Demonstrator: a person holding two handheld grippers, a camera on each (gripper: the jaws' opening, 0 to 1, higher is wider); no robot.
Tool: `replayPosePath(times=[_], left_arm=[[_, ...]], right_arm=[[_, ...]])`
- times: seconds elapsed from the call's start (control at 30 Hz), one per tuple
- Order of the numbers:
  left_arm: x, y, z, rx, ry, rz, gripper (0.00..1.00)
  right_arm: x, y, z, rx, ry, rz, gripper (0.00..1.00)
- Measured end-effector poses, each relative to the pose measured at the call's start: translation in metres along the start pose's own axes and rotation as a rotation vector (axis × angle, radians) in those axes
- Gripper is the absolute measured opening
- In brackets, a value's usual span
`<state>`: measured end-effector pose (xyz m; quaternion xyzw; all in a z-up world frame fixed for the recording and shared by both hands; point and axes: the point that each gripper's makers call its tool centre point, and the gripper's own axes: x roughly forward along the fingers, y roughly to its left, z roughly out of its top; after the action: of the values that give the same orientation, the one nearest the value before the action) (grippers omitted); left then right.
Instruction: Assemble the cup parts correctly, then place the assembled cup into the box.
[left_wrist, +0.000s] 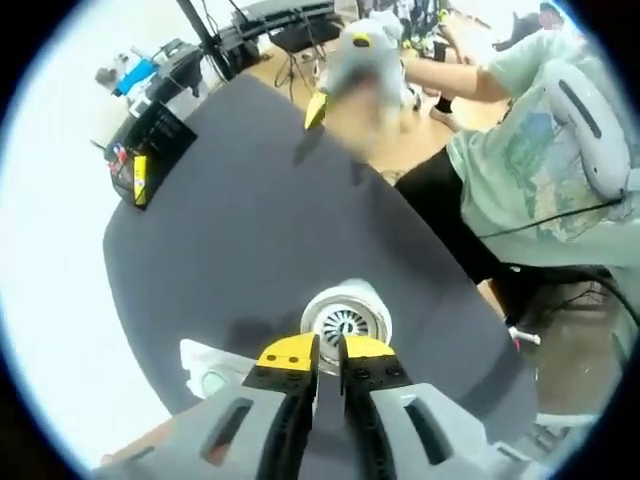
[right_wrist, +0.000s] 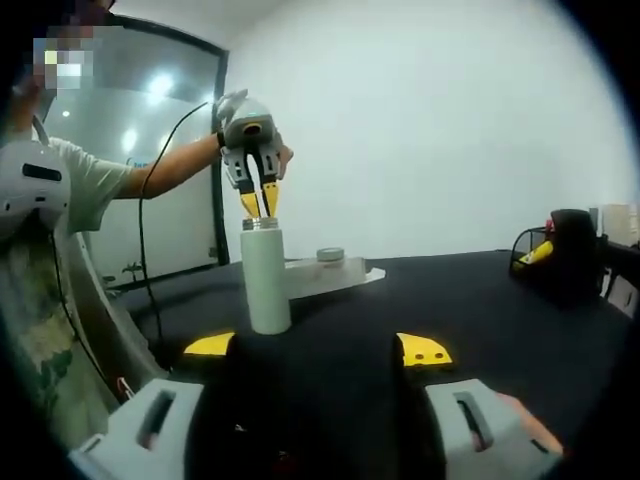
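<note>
The white cup (right_wrist: 266, 277) stands upright on the dark bench (right_wrist: 500, 300), the left hand-held gripper (right_wrist: 259, 205) nearly closed directly above its top, the right hand-held gripper (right_wrist: 318, 350) spread wide in front of it.

left tool (left_wrist: 328, 352) jaws nearly closed; above white cup (left_wrist: 346, 318); dark table (left_wrist: 250, 220)

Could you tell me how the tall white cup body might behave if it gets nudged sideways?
The white cup body stands upright, tall and narrow on the dark table, so it probably tips easily. Its smooth round wall suggests it would roll once down. The left gripper at its top may steady it.
</note>
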<state>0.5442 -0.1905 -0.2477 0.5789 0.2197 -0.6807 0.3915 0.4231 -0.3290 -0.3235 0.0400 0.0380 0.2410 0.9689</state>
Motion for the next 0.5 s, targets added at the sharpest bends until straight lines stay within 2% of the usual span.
replayPosePath(times=[0.13,0.3,0.33,0.5], left_arm=[[-0.021,0.013,0.003,-0.031,-0.077,0.060,0.06],[-0.052,0.046,-0.006,-0.108,-0.197,0.199,0.08],[-0.055,0.049,-0.009,-0.113,-0.212,0.211,0.10],[-0.070,0.071,-0.028,-0.227,-0.385,0.301,0.20]], right_arm=[[0.001,-0.001,0.000,0.001,0.000,0.002,0.58],[0.003,-0.002,0.000,0.000,0.002,0.005,0.58],[0.003,-0.002,0.000,0.001,0.003,0.005,0.58],[0.005,-0.006,-0.002,0.007,0.005,0.004,0.58]])
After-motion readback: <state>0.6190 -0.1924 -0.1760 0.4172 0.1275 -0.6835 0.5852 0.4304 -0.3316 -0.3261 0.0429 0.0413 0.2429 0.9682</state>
